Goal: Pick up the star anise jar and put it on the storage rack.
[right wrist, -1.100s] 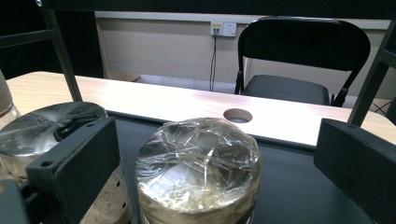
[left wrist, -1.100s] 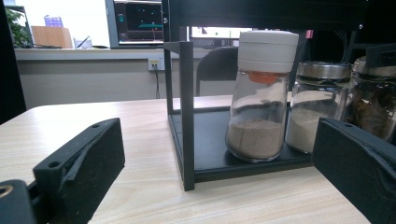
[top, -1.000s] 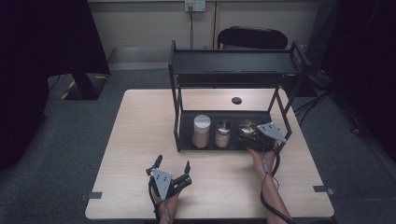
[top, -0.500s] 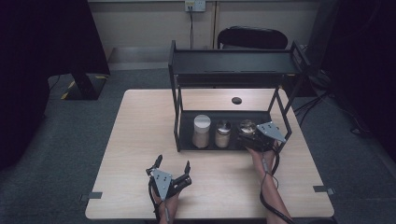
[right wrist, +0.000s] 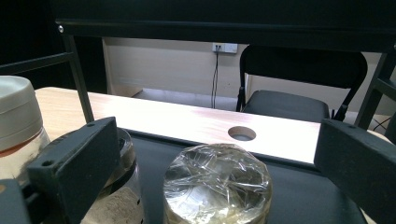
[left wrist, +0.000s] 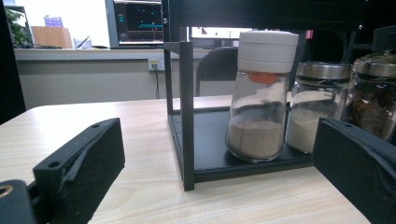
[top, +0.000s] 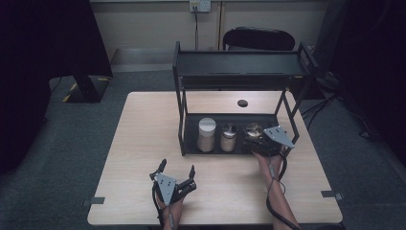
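A black two-tier rack (top: 239,67) stands on the light wooden table (top: 143,139). Three jars sit on its lower shelf: a white-lidded jar (top: 207,134) (left wrist: 261,102) of brown powder at left, a metal-lidded jar (top: 229,137) (left wrist: 312,105) of pale powder in the middle, and a plastic-wrapped jar (top: 253,130) (right wrist: 217,186) at right. My right gripper (top: 253,139) (right wrist: 210,168) is open, its jaws on either side of the wrapped jar, apart from it. My left gripper (top: 177,171) (left wrist: 219,177) rests open near the table's front edge, facing the rack's front left post (left wrist: 187,112).
A round hole (top: 242,103) (right wrist: 242,133) pierces the tabletop behind the rack. A black chair (top: 258,38) (right wrist: 299,79) stands beyond the table's far edge. Bare tabletop stretches left of the rack. Cables trail from both grippers toward the front edge.
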The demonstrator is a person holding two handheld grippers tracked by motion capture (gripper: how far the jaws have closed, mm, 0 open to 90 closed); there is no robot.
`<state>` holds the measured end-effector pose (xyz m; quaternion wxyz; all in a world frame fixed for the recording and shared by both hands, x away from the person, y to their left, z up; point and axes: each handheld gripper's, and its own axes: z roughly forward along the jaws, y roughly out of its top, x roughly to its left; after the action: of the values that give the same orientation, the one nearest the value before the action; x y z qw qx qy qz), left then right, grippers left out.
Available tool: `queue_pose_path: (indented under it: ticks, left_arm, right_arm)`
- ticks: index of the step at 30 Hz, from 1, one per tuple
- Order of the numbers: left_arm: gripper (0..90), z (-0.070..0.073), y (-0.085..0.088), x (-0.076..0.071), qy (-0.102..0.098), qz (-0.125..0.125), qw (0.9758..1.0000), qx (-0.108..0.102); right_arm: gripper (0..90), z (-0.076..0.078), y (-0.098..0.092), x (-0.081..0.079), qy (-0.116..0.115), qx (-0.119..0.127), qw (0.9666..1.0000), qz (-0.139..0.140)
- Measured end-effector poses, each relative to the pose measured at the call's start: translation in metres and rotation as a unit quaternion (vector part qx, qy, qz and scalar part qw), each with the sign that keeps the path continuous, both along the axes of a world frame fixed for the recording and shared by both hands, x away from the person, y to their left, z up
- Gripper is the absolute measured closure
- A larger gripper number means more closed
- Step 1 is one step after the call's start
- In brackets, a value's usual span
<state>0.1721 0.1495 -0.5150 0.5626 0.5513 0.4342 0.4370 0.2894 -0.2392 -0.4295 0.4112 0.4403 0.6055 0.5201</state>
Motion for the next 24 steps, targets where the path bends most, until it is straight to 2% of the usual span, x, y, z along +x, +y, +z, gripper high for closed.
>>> queue_pose_path:
  ticks: [3, 11, 17, 20, 24]
  left_arm:
    - [2.2, 0.0, 0.0, 0.0, 0.0, 0.0, 1.0, 0.0]
    - [2.1, 0.0, 0.0, 0.0, 0.0, -0.001, 1.0, 0.0]
    - [2.1, 0.0, 0.0, 0.0, 0.0, -0.001, 1.0, 0.0]
    - [2.1, 0.0, 0.0, 0.0, 0.0, -0.001, 1.0, 0.0]
    - [2.1, 0.0, 0.0, 0.0, 0.0, -0.001, 1.0, 0.0]
  right_arm:
    - [0.0, 0.001, 0.002, -0.002, -0.005, -0.008, 1.0, 0.002]
    - [0.0, 0.002, 0.001, -0.006, -0.014, 0.01, 0.9998, 0.002]
    - [0.0, 0.0, 0.0, -0.01, -0.015, 0.012, 0.9998, -0.002]
    - [0.0, 0.0, -0.003, -0.011, -0.015, 0.029, 0.9995, -0.002]
    - [0.0, 0.002, -0.003, -0.015, -0.022, 0.024, 0.9995, -0.004]
